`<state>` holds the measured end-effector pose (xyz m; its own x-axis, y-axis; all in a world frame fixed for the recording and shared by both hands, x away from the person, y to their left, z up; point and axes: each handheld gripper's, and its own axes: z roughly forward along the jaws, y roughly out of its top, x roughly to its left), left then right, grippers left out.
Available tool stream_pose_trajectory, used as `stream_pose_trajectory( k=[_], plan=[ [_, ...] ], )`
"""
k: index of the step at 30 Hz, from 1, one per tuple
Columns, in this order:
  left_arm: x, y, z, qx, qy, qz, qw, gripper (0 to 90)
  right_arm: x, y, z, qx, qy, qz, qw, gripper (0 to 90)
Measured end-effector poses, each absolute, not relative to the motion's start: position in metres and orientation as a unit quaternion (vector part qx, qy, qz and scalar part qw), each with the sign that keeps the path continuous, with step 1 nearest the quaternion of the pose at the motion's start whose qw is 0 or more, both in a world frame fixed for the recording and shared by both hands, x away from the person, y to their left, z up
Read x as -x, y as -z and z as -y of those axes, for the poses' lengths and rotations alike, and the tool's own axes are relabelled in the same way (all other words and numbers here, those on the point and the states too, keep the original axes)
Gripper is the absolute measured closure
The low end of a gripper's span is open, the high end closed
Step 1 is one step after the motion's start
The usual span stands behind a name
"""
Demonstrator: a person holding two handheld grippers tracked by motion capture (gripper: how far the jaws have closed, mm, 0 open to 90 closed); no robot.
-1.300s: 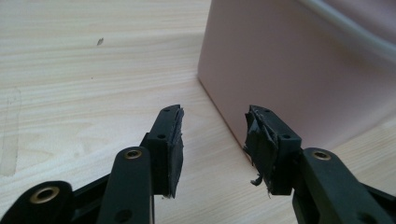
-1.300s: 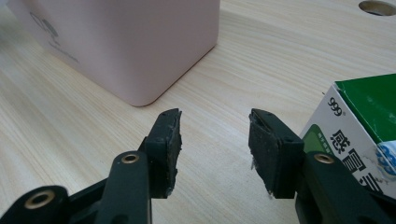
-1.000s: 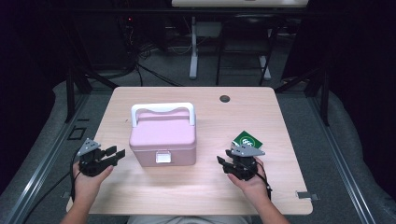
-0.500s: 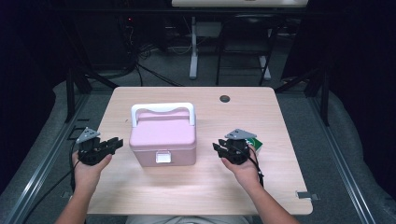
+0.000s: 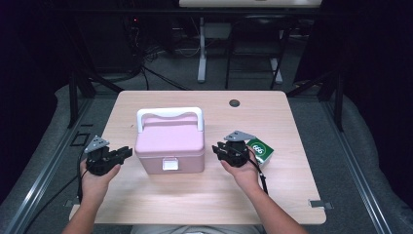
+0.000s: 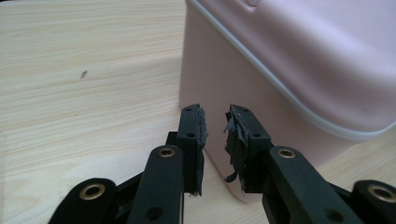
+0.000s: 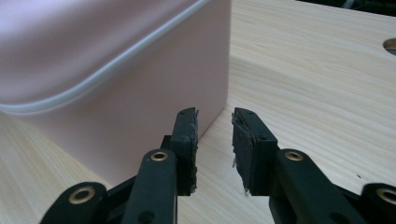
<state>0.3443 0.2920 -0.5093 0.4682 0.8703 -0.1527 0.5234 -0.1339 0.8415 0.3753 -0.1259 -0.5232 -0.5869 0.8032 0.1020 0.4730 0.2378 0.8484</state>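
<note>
High view: both grippers now flank the pink box (image 5: 169, 142), closer in than a second ago. The right gripper (image 5: 220, 149) has slid left off the green pack (image 5: 259, 149), which now shows clear behind it; its tips sit just beside the box's right wall. The left gripper (image 5: 125, 152) has barely shifted and points at the box's left wall, just short of it. Both sets of jaws have just been closing, with nothing between them. The box hasn't moved: mid-table, lid down, white handle (image 5: 169, 114) folded toward the far side, white latch (image 5: 169, 165) facing the person. The table (image 5: 272, 117) is light wood with a dark round hole (image 5: 234, 103) near the far edge and a small metal clip (image 5: 317, 203) at the near right corner. The room is dark: grey floor, cables and a white stand leg (image 5: 201, 53) beyond the table.

Left gripper view: jaws narrow, a small gap between frayed pads (image 6: 201, 135), empty. The box (image 6: 299, 70) corner stands right ahead of the tips; contact can't be told. Pale lid seam (image 6: 280, 86) runs across the wall. Bare wood grain (image 6: 84, 84) on the left.

Right gripper view: jaws narrow too, gap slightly wider, gripping nothing. The box (image 7: 102, 70) wall fills the left half, its corner just ahead of the left pad (image 7: 187, 140). Wood tabletop (image 7: 317, 74) on the right, with the hole (image 7: 389, 45) at the frame edge.
</note>
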Motion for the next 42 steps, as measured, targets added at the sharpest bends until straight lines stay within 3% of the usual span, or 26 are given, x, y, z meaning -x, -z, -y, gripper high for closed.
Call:
stream_pose_trajectory(
  k=[17, 23, 28, 42],
  plan=[
    [-0.342, 0.512, -0.277, -0.734, -0.193, -0.465, 0.456, 82.0, -0.368, 0.527, 0.103, -0.410, -0.475, -0.755, 0.190, 73.0],
    [-0.340, 0.512, -0.273, -0.736, -0.189, -0.463, 0.457, 89.8, -0.365, 0.528, 0.099, -0.409, -0.478, -0.753, 0.194, 82.6],
    [-0.339, 0.512, -0.272, -0.738, -0.189, -0.460, 0.457, 90.0, -0.362, 0.527, 0.097, -0.405, -0.472, -0.756, 0.203, 89.9],
    [-0.334, 0.508, -0.265, -0.748, -0.183, -0.457, 0.446, 90.0, -0.352, 0.521, 0.103, -0.402, -0.461, -0.767, 0.195, 90.0]
  ],
)
